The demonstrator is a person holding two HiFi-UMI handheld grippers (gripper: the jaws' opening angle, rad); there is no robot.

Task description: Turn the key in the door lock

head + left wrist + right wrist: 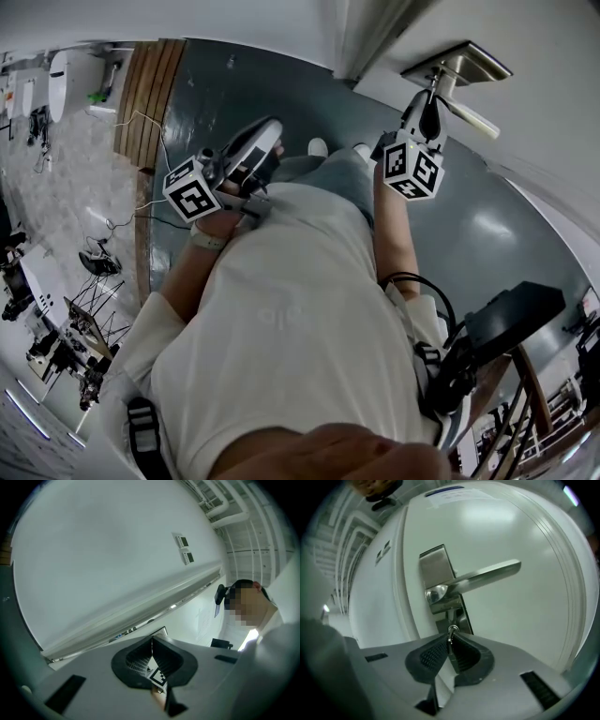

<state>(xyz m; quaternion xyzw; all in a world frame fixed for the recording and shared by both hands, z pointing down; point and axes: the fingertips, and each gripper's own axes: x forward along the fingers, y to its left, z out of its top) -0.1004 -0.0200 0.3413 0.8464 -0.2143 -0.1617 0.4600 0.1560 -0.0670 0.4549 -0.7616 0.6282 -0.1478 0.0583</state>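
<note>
1. The right gripper (450,641) is clenched on the key (451,631). Its two black pads (433,654), ribbed like fine rubber tread, meet in a narrow wedge with the thin metal key head pinched between their tips.
2. The key sits in the lock just beneath the lever handle (487,576), on the lower part of the backplate (437,566). A small round loop shows at the key's top edge.
3. The lever is a long, flat bar of brushed silver metal, blurred along its length. It springs from a shiny rounded hub on the tall rectangular backplate.
4. The door (511,634) is smooth, white and faintly glossy, with a plain moulded edge along its side.
5. The left gripper (151,641) is closed with nothing in it. Its ribbed black pads touch at the tips, facing a bare white wall (103,550).
6. In the head view, the left gripper is held near the person's white shirt (300,319), well apart from the door. Each gripper carries a white cube (412,169) printed with black square markers.
</note>
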